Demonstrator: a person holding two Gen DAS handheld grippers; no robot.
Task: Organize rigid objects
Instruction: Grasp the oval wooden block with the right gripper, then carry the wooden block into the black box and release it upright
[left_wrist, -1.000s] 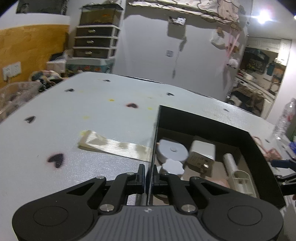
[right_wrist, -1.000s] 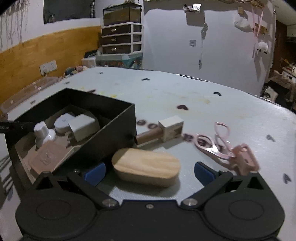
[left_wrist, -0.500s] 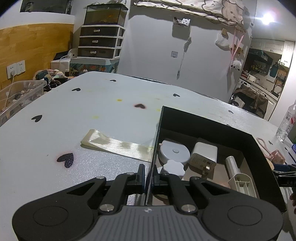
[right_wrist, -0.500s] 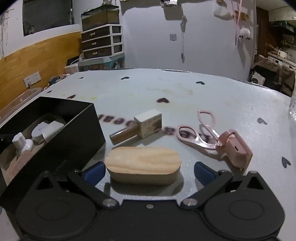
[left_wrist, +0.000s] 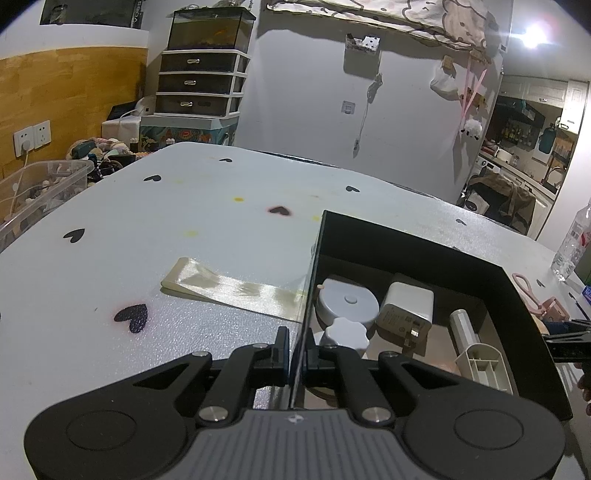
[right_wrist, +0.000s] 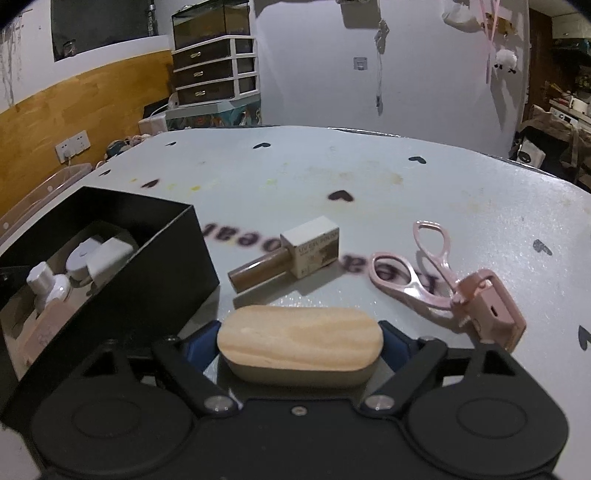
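The left gripper (left_wrist: 295, 356) was pinched nearly shut on the left wall of the black box (left_wrist: 413, 254), one finger outside the wall and the other inside, the thin edge clamped between them. The right gripper (right_wrist: 299, 341) had its blue-padded fingers (right_wrist: 199, 341) closed in against the two rounded ends of the oval wooden block (right_wrist: 299, 343), touching it at both sides.

The block lay flat on the white table (right_wrist: 369, 184), just right of the box's near corner, its long axis running crosswise between the fingers. Beyond the block, also right of the box, a brown cosmetic tube (right_wrist: 286, 256) with a cream square cap lay on its side, cap pointing away from the box. Farther right of the box sat a pink eyelash curler (right_wrist: 430, 273), handles pointing away from the camera.

Inside the box were a round white tape measure (left_wrist: 347, 301), a white charger plug (left_wrist: 404, 312), a white scalloped-cap bottle (left_wrist: 343, 332) and a white cylinder (left_wrist: 463, 326) lying lengthwise toward the camera.
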